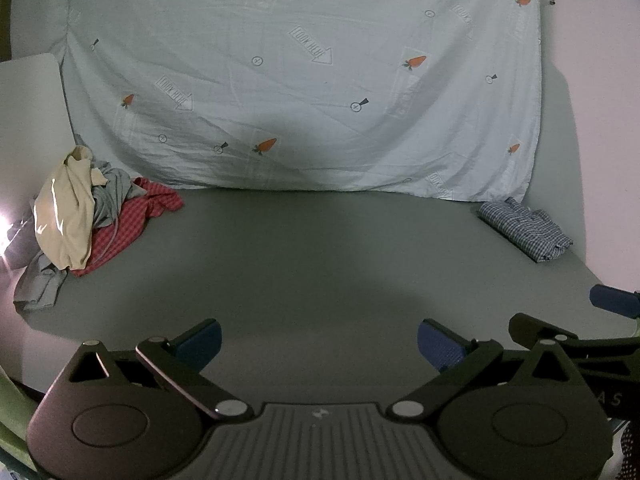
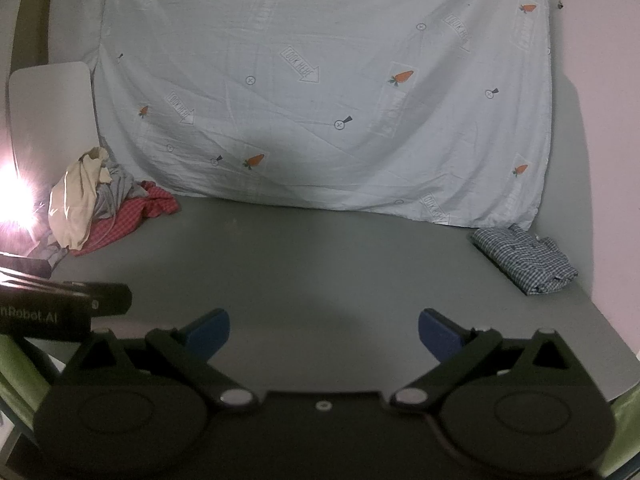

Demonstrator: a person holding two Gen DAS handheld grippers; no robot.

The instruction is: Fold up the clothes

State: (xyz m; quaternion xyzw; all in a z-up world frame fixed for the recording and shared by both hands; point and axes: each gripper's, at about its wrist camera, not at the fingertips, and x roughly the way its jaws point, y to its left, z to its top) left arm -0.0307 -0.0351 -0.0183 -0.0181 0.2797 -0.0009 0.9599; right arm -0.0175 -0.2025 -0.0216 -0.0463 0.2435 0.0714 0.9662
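A heap of unfolded clothes (image 1: 76, 216) lies at the far left of the grey table (image 1: 304, 264): a cream garment on top, grey ones under it, a red checked one (image 1: 120, 228) at the bottom. It also shows in the right wrist view (image 2: 92, 208). A folded blue checked shirt (image 1: 526, 229) lies at the far right, also in the right wrist view (image 2: 526, 260). My left gripper (image 1: 319, 346) is open and empty over the table's near edge. My right gripper (image 2: 324, 332) is open and empty beside it, and part of it shows in the left wrist view (image 1: 612, 300).
A pale blue sheet with carrot prints (image 1: 304, 80) hangs behind the table down to its back edge. A white chair back (image 2: 52, 112) stands at the left. A bright light (image 2: 12, 204) glares at the left edge. A wall (image 1: 600, 120) borders the right side.
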